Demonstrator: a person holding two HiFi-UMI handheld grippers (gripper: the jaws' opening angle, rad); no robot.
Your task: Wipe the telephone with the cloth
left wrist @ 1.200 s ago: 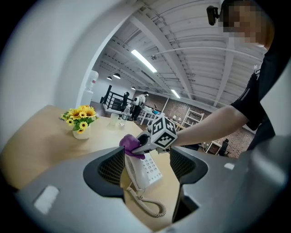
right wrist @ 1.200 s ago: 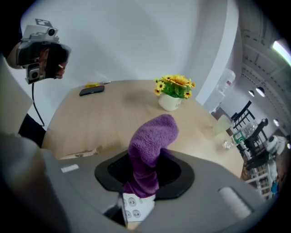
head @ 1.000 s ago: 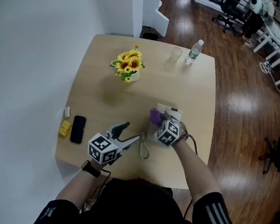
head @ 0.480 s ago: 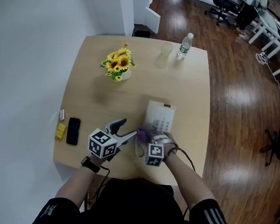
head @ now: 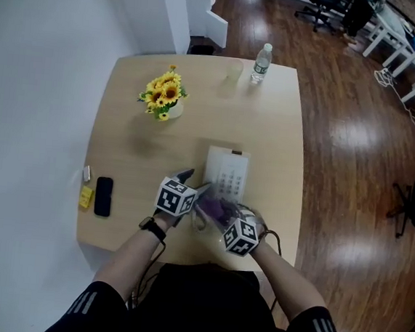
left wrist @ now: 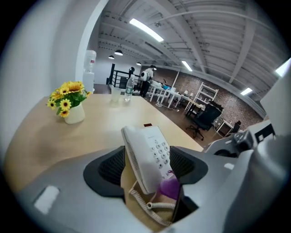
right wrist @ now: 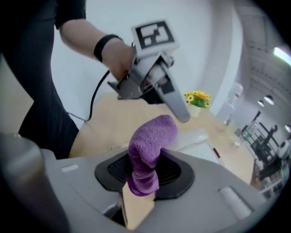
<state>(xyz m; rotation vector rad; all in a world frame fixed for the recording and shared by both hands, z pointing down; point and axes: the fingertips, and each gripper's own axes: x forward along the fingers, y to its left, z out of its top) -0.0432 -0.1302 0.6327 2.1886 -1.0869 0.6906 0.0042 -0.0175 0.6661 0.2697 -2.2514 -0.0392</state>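
A white telephone (head: 226, 174) lies flat on the wooden table (head: 122, 139), keypad up, handset along its left side. My left gripper (head: 193, 182) stands open at the phone's near left corner. In the left gripper view the telephone (left wrist: 148, 154) fills the gap between the jaws of that gripper (left wrist: 148, 170); I cannot tell whether the pads touch it. My right gripper (head: 224, 216) is shut on a purple cloth (head: 216, 208), which rests at the phone's near end. In the right gripper view the cloth (right wrist: 150, 150) stands up folded between the jaws of that gripper (right wrist: 144, 170).
A vase of sunflowers (head: 162, 95) stands at the back left. A water bottle (head: 260, 63) and a clear cup (head: 234, 72) stand at the far edge. A black mobile (head: 103, 196) and a yellow item (head: 85, 197) lie near the left edge. The coiled cord (left wrist: 152, 205) trails near the phone's front.
My left gripper has moved right, up to the phone's near left corner. The right gripper has drawn the cloth back from the phone's middle to its near end.
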